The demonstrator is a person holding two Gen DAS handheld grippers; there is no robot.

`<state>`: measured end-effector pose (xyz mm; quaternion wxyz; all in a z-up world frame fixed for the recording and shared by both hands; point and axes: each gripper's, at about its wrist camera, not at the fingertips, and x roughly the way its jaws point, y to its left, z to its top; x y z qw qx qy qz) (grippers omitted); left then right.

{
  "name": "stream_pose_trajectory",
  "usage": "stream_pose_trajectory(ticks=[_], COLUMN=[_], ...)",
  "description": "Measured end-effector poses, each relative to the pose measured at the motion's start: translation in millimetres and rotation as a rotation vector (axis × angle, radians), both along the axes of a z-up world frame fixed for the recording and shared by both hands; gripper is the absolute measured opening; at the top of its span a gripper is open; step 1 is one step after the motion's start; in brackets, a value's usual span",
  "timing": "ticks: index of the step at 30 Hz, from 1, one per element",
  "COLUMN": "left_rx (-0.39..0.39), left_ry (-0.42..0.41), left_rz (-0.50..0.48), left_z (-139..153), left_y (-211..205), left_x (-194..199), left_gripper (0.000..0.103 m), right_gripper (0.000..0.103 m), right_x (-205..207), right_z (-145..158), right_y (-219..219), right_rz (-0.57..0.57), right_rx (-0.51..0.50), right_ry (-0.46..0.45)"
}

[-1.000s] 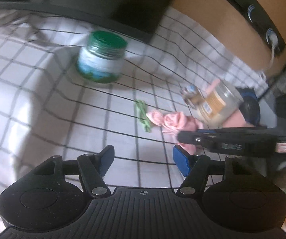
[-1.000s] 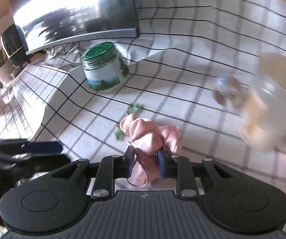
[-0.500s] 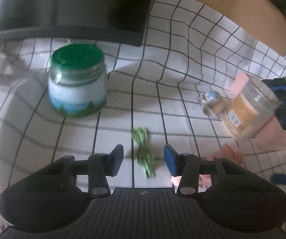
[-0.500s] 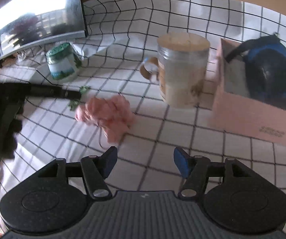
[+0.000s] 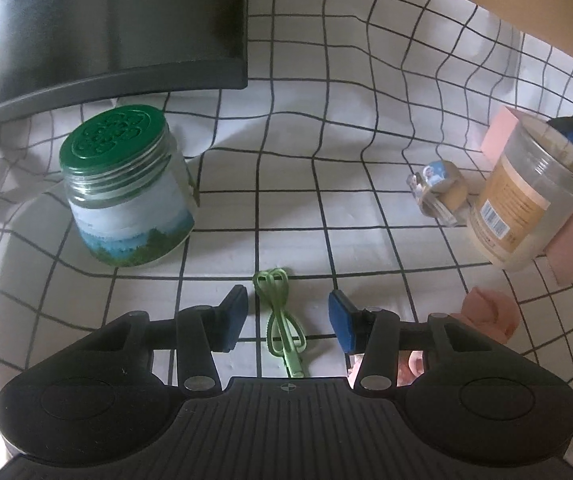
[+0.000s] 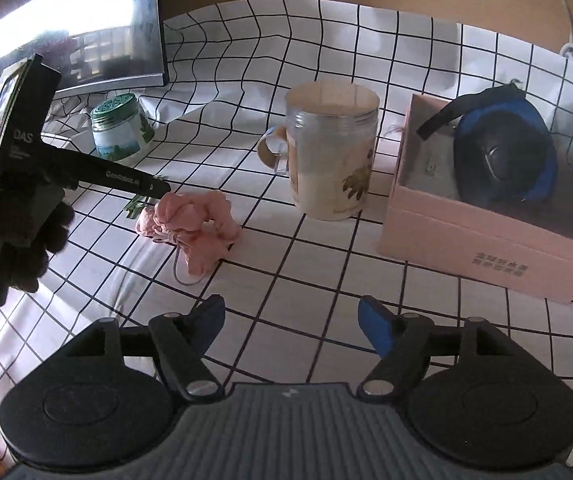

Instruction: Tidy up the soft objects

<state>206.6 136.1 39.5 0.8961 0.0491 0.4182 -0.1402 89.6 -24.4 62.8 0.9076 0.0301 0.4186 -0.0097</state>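
Observation:
A green hair tie [image 5: 282,316] lies on the checked cloth between the fingers of my open left gripper [image 5: 288,318], which is low over it. A crumpled pink scrunchie [image 6: 194,222] lies to its right; it also shows at the right edge of the left wrist view [image 5: 490,312]. My right gripper [image 6: 290,326] is open and empty, pulled back from the scrunchie. In the right wrist view the left gripper [image 6: 142,186] reaches in from the left, with the hair tie [image 6: 136,202] partly hidden under it.
A green-lidded jar [image 5: 126,188] stands at the left below a monitor [image 5: 106,24]. A clear jar [image 6: 332,152] with a tape roll [image 6: 272,148] beside it stands mid-table. A pink box [image 6: 486,216] holding a blue and black item [image 6: 502,160] sits at the right.
My right gripper let go of the pink scrunchie, opened and drew back. My left gripper swung over the green hair tie and moved down around it.

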Motion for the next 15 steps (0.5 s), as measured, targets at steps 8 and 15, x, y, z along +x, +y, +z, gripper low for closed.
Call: stream_pose_trajectory(ticks=[8,15], left_rx=[0.017,-0.040], left_ry=[-0.021,-0.010], left_rz=[0.037,0.028], left_z=[0.9,4.3], left_y=[-0.6,10.9], left_x=[-3.3,-31.3], left_gripper=[0.015,0.013], right_gripper=[0.076,0.077], right_x=[-19.7,-18.4], right_z=[7.0,9.6], right_y=[-0.4,1.7], right_rz=[0.028,0.058], right_rx=[-0.053,-0.052], right_ry=[-0.035,-0.052])
